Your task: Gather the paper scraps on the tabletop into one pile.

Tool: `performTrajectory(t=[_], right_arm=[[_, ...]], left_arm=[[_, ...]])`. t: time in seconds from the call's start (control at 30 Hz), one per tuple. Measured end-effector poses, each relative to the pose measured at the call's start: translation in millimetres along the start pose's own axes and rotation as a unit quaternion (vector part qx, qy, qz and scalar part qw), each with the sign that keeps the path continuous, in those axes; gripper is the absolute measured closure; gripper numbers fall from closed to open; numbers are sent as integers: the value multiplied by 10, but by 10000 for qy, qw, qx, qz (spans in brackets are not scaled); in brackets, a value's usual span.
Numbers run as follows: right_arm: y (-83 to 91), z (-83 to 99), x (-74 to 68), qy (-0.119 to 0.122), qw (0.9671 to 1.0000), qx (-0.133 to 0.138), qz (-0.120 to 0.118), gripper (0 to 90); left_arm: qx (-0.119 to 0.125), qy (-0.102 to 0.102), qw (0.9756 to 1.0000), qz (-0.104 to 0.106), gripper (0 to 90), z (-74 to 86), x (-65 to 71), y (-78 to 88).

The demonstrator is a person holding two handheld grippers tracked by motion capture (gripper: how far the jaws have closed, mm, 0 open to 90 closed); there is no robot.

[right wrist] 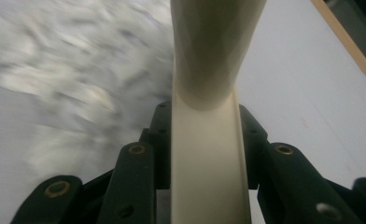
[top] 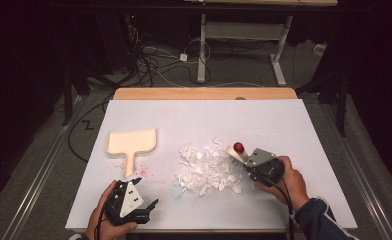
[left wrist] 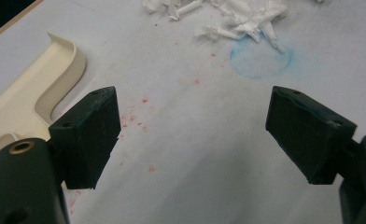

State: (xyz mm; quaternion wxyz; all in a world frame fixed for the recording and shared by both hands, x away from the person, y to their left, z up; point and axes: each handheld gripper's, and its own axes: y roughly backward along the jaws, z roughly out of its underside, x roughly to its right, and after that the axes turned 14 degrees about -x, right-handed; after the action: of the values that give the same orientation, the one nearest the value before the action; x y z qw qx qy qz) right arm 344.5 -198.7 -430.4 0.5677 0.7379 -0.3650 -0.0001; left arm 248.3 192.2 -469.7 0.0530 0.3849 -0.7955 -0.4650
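White shredded paper scraps (top: 206, 170) lie heaped mid-counter (top: 284, 130) in the high view, and the right tongs (top: 244, 156) hold a cream brush handle (top: 237, 153) with a red knob, its tip at the heap's right edge — angled, I judge, to sweep the scraps toward the cream dustpan (top: 132, 142) lying flat at left, handle toward the person. The left tongs (top: 144, 202) rest near the front edge.

Left gripper view: jaws stand wide apart with nothing between them over a matte sheet speckled red, the dustpan's curved plastic lip (left wrist: 64, 60) just beside.

Right gripper view: jaws clamp the smooth cream handle (right wrist: 207, 154) — the scraps (right wrist: 69, 84) are blurred.
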Motion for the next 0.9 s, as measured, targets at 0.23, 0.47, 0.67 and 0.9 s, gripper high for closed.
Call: performTrajectory(t=[0.23,0.47,0.67,0.9], right_arm=[[203,-148,-98,276,9986,346,-295,678],[261,-297,221,10,9980,625,-13,678],[-37,-498,470,-176,9978,564,311,677],[-544,-694,613,-424,9974,297,494,677]], left_arm=[[3,8,10000,29,171,-1,2,-3],[5,61,10000,67,171,-3,-10,-13],[-6,103,9999,77,171,-10,-8,-29],[-57,210,9996,159,171,1,-27,-51]])
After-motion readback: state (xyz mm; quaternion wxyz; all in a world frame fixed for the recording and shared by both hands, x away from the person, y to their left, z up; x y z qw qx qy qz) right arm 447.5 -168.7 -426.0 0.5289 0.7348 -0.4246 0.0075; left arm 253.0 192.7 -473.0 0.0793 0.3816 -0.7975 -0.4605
